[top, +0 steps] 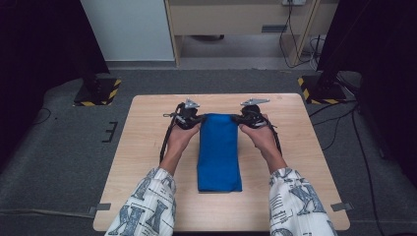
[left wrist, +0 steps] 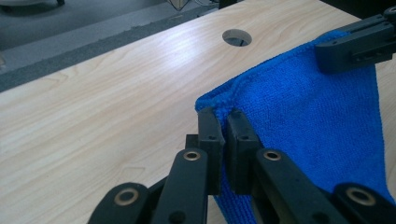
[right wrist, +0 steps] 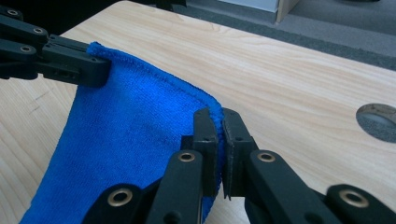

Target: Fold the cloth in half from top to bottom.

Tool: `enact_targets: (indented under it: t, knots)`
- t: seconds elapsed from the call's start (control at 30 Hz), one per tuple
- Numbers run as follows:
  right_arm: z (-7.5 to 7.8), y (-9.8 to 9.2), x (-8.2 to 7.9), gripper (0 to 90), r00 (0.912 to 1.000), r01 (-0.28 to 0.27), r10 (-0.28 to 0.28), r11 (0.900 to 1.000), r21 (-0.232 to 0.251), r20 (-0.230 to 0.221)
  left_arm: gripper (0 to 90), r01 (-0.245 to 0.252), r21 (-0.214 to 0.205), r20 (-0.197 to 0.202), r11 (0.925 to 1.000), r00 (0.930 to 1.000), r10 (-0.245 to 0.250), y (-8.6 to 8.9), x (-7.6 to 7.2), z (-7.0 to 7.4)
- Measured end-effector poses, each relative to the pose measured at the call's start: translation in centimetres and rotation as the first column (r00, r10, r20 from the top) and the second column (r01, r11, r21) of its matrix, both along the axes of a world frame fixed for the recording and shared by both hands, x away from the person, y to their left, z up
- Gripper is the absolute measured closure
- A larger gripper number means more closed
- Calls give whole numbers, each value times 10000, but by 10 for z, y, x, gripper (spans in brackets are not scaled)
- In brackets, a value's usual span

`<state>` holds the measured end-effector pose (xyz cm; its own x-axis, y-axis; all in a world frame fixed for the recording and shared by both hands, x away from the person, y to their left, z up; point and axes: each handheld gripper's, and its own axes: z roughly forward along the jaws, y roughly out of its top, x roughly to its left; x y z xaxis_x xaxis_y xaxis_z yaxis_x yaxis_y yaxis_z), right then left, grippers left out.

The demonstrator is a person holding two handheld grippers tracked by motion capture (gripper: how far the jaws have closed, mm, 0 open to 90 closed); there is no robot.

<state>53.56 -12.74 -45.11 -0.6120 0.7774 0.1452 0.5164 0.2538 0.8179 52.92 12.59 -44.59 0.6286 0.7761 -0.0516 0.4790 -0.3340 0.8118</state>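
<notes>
Blue cloth (top: 219, 152): far corners pinched by left gripper (top: 193, 119), right gripper (top: 244, 118); bare table (top: 147, 142) both sides

Light wood table (top: 147, 162) with a round cable hole (left wrist: 236, 37) in it, sitting on grey carpet (top: 59, 162). Two black stand bases with yellow-black hazard tape (top: 97, 92) flank the far corners. Pale wooden cabinet (top: 236, 19) behind, cables (top: 295, 44) trailing beside it.
</notes>
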Motion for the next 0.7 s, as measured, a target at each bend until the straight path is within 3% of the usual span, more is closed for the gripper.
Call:
enact_targets:
  t: [0.43,0.6,0.7]
  knots:
    - [-7,0,1,862,10000,-70,70,9998,-194,5,857,35,66,1,10000,10000,-35,0,1,-4]
    - [6,1,7,862,9996,-43,44,10000,-6,277,857,-56,-105,252,9999,9997,59,4,6,7]
    - [8,3,7,862,9993,-111,110,9999,20,352,857,-38,-116,196,9999,9998,40,6,6,8]
